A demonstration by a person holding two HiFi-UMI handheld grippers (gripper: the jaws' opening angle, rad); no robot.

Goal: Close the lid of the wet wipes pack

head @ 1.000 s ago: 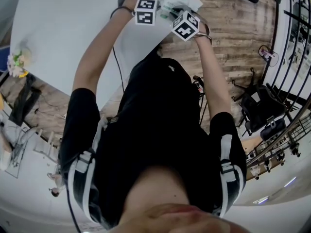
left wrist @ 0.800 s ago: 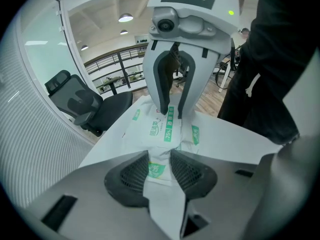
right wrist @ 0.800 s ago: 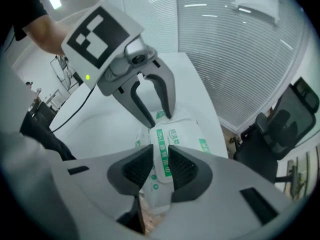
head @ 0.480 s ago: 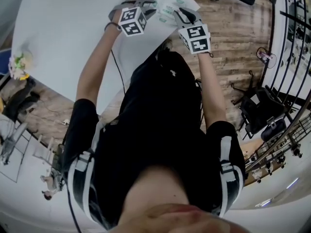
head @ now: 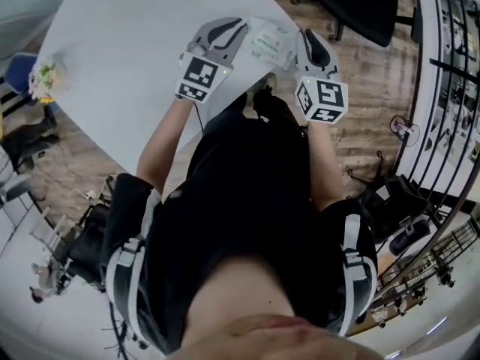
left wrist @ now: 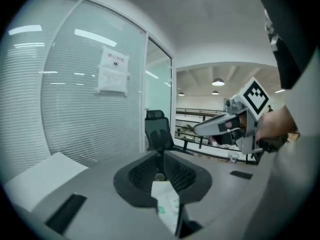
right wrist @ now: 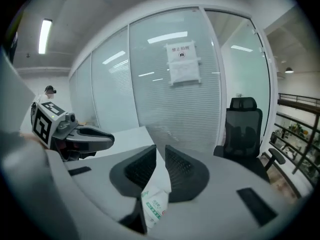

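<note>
The wet wipes pack (head: pixel 271 42), white with green print, hangs in the air above the white table (head: pixel 112 66), stretched between both grippers. My left gripper (head: pixel 237 27) grips its left edge, and its jaws are closing on the pack (left wrist: pixel 167 204) pinched between the pads. My right gripper (head: pixel 306 37) grips the right edge, its jaws also closing on the pack (right wrist: pixel 155 199). Each gripper shows in the other's view, the right gripper (left wrist: pixel 202 129) and the left gripper (right wrist: pixel 105 139), both pointing roughly level. I cannot see the lid.
A black office chair (head: pixel 360 10) stands beyond the table's far corner, in front of a glass wall with a paper notice (right wrist: pixel 182 64). A small flower bunch (head: pixel 46 77) sits at the table's left edge. A railing (head: pixel 450 88) runs along the right.
Both grippers have risen from the table with the pack between them and rolled, so their marker cubes now face the head camera. They now point level instead of down.
</note>
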